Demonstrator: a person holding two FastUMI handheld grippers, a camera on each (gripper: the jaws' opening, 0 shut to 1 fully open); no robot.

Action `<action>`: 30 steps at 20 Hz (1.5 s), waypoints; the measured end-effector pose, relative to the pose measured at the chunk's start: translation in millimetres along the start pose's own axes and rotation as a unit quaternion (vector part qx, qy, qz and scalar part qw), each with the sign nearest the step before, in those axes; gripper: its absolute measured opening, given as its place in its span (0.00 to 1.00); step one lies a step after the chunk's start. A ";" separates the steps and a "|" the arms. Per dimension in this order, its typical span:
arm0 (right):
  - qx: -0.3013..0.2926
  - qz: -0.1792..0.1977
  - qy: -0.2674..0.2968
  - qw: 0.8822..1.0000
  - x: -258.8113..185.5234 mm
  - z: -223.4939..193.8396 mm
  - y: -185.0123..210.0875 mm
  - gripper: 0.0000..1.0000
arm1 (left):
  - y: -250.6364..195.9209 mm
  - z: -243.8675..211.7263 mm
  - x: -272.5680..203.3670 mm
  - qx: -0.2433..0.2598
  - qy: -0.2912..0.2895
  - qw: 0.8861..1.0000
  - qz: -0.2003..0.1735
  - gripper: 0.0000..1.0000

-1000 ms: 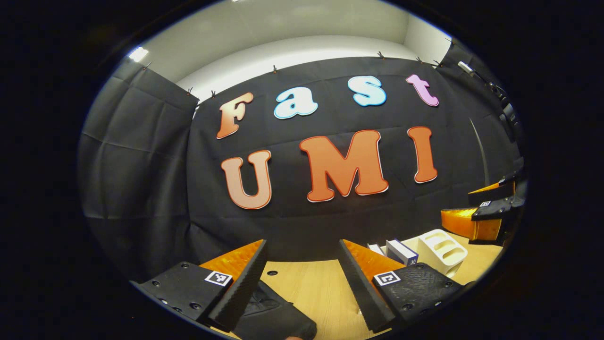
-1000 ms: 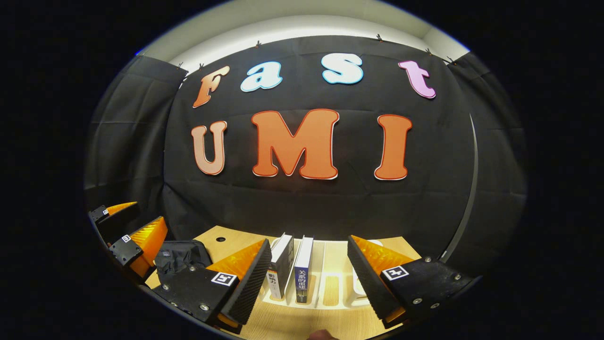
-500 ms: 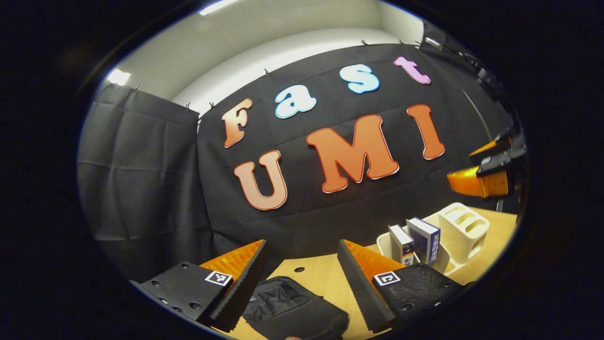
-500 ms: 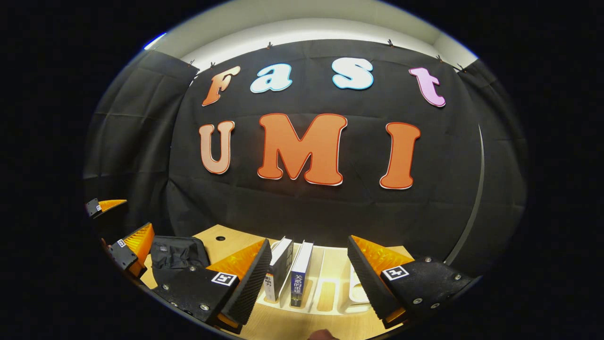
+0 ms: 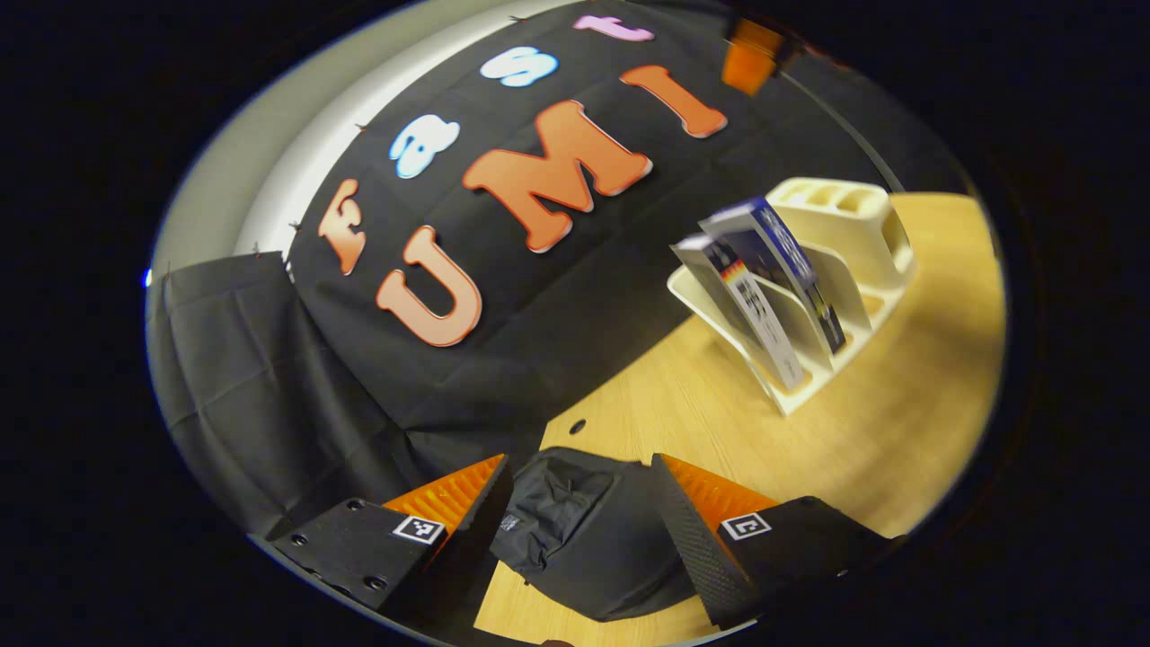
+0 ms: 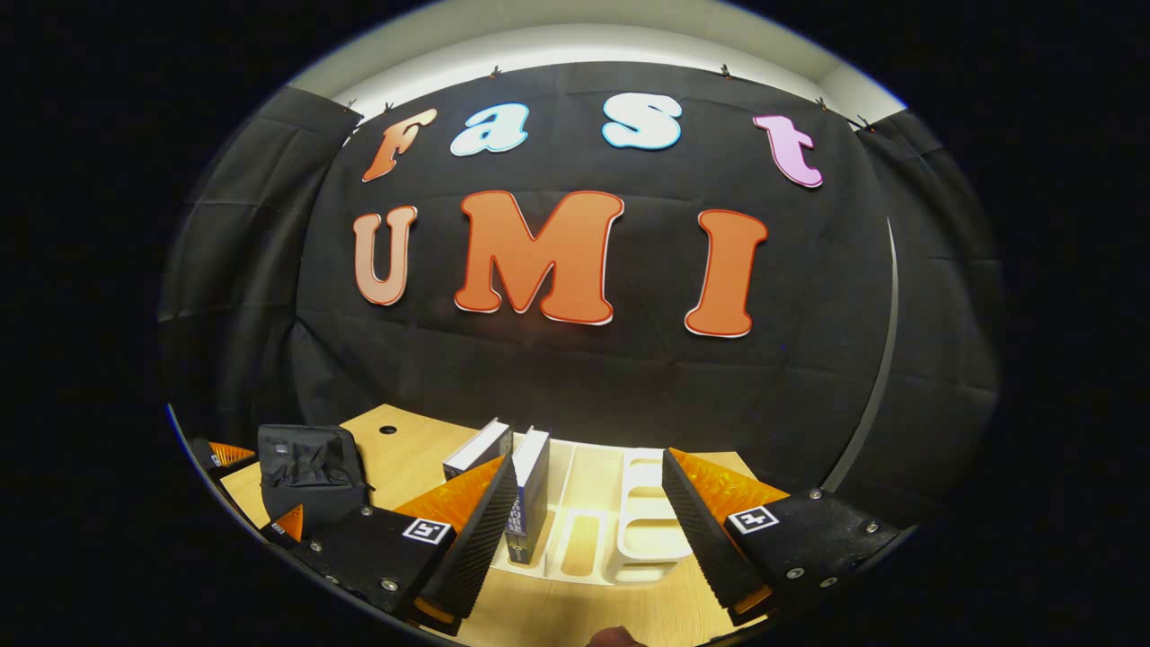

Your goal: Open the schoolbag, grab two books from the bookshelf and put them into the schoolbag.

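**Both tools spread wide, schoolbag and two books untouched**

Writing first: the spines of the two books carry print, but it is too small and blurred to make out. A small label on the front of the schoolbag (image 5: 584, 530) is likewise unreadable. Each tool finger bears a square black-and-white marker tag.

The left tool (image 5: 575, 530) is released, its fingers apart, with the black schoolbag lying on the bench (image 5: 719, 422) between and beyond them; whether either finger touches the fabric cannot be told. The bag's lower edge is cut off by the tool body.

The right tool (image 6: 584, 530) is also released, fingers wide apart and grasping nothing. Ahead of it stands the white bookshelf (image 6: 642, 526), holding two books: one white-covered book (image 6: 476, 447) leaning left, partly hidden behind the tool's finger, and one dark blue book (image 6: 526, 494) upright beside it. Further slots stand beside them.

In the right gripper view the schoolbag sits well to the left of the bookshelf.
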State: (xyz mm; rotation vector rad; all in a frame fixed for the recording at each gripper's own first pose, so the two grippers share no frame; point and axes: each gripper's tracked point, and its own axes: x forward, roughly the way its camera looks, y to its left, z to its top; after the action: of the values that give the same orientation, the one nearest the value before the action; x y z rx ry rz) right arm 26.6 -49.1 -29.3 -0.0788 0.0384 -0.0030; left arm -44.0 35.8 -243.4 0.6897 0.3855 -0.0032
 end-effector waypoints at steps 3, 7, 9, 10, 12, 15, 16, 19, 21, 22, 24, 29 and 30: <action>0.002 -0.011 0.011 1.000 0.4 -9.7 -14.4 0.96 | -34.0 -45.3 15.5 0.059 0.045 0.997 -0.026 0.96; 0.005 -0.021 0.019 1.000 1.9 -17.8 -28.9 0.96 | -58.2 -104.2 19.8 0.097 0.103 0.989 -0.048 0.96; 0.007 -0.024 0.021 0.999 3.5 -19.8 -33.3 0.96 | -57.7 -118.9 30.2 0.107 0.128 0.985 -0.044 0.96; 0.007 -0.024 0.021 0.999 4.5 -20.2 -34.6 0.96 | -52.8 -120.0 37.9 0.111 0.134 0.984 -0.035 0.96; 0.009 -0.023 0.024 0.999 7.5 -21.1 -34.8 0.96 | -46.6 -124.9 46.9 0.119 0.146 0.982 -0.023 0.96; 0.013 -0.006 0.030 0.999 13.3 -21.1 -24.1 0.96 | -34.4 -133.8 66.3 0.118 0.170 0.978 -0.028 0.94; 0.012 0.002 0.034 0.999 17.1 -21.6 -17.4 0.96 | -32.0 -135.7 73.0 0.112 0.178 0.977 -0.037 0.94; 0.000 0.026 0.047 0.999 28.1 -22.5 8.0 0.96 | -24.6 -131.4 84.0 0.105 0.179 0.975 -0.081 0.64; -0.006 0.034 0.059 0.998 35.4 -19.8 28.9 0.96 | -26.2 -129.4 82.4 0.100 0.171 0.972 -0.131 0.33; -0.008 0.033 0.063 0.997 38.8 -17.2 38.7 0.96 | -25.3 -128.4 82.9 0.100 0.163 0.969 -0.157 0.37; -0.005 0.025 0.083 0.996 49.4 -20.3 59.9 0.96 | -25.5 -126.3 82.4 0.098 0.155 0.959 -0.216 0.16; 0.016 -0.018 0.152 0.988 72.0 -26.4 104.5 0.96 | 6.8 -112.5 93.1 0.046 0.134 0.930 -0.339 0.07; 0.022 -0.027 0.163 0.986 77.5 -24.2 111.3 0.96 | 16.8 -111.2 98.2 0.041 0.131 0.925 -0.355 0.07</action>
State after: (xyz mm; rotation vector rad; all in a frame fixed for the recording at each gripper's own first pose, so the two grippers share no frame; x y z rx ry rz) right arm 103.3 59.6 -65.1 -0.0354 0.3629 -0.0712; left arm 11.0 130.0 -345.4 0.6014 0.8819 -0.6244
